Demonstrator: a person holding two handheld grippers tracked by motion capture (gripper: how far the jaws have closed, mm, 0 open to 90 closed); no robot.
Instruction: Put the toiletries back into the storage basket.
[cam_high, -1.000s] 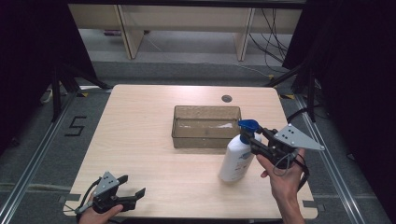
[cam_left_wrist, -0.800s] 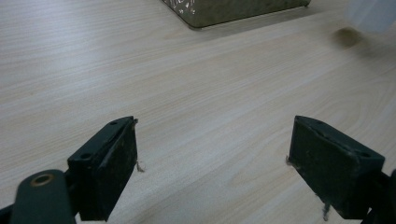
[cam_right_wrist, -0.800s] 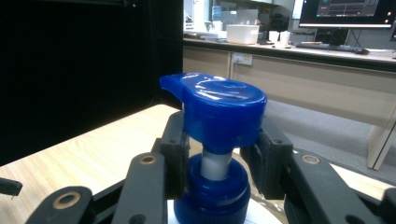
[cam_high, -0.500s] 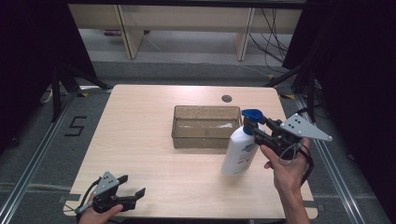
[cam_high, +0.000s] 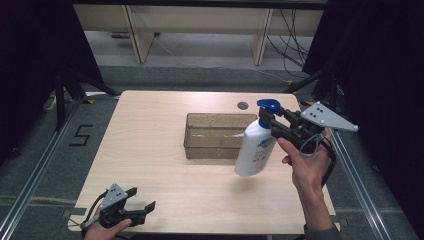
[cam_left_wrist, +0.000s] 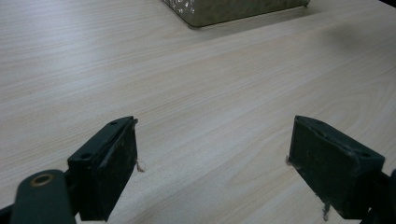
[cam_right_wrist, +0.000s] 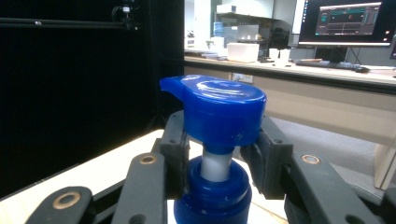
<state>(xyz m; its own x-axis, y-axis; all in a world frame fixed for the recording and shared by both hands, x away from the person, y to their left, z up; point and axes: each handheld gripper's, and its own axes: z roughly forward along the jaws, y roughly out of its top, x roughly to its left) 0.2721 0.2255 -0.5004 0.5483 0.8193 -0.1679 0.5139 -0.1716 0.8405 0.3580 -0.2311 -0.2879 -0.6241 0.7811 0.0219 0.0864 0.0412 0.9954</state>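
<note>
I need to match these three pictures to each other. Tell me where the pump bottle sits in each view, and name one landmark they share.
High view: the pump bottle hangs right of centre, held at its neck by the right claw, above the table beside the tray.
Left gripper view: not in it.
Right gripper view: its blue pump head fills the centre.
Shared landmark: the table's pale wood.

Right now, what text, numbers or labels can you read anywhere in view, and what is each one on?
"5": a dark mark on the grey floor left of the table.
Blue print on the white pump bottle held by the right hand-held gripper: too blurred to read.
Text on the monitor: too small to read.
</note>
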